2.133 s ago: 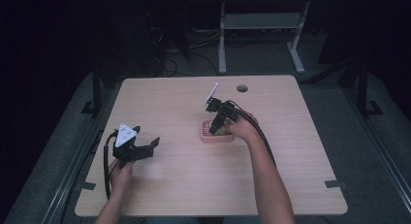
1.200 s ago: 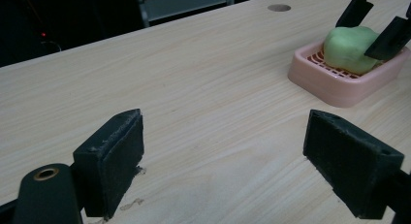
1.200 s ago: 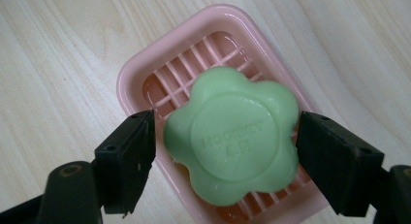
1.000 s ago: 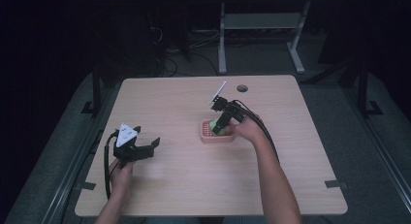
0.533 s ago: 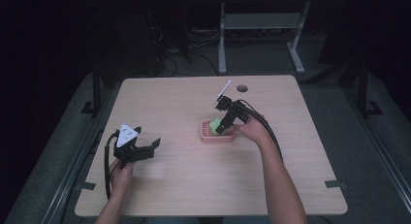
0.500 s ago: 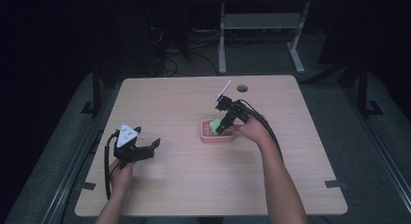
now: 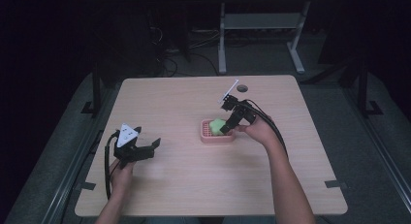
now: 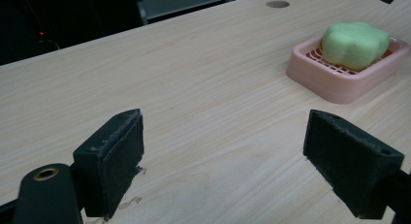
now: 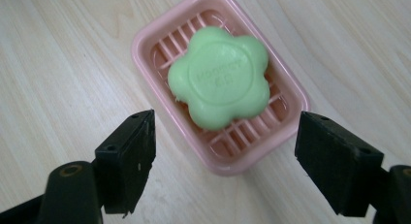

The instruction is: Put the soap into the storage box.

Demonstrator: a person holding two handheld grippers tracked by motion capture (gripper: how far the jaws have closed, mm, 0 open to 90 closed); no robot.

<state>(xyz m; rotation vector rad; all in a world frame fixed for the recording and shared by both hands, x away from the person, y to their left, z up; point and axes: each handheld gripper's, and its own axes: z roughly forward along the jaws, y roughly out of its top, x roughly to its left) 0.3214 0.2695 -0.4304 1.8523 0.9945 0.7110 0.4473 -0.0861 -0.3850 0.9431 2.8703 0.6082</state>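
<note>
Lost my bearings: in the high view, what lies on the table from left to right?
Left hand-held gripper → pink soap dish holding the green soap → right hand-held gripper, right over the soap.

Dim surroundings, evenly lit, sharp

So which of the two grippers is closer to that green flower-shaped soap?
The right. The right gripper hangs just above the green soap in its pink dish, jaws open and not touching it. The left gripper sits far off near the table's front left, also open.
</note>
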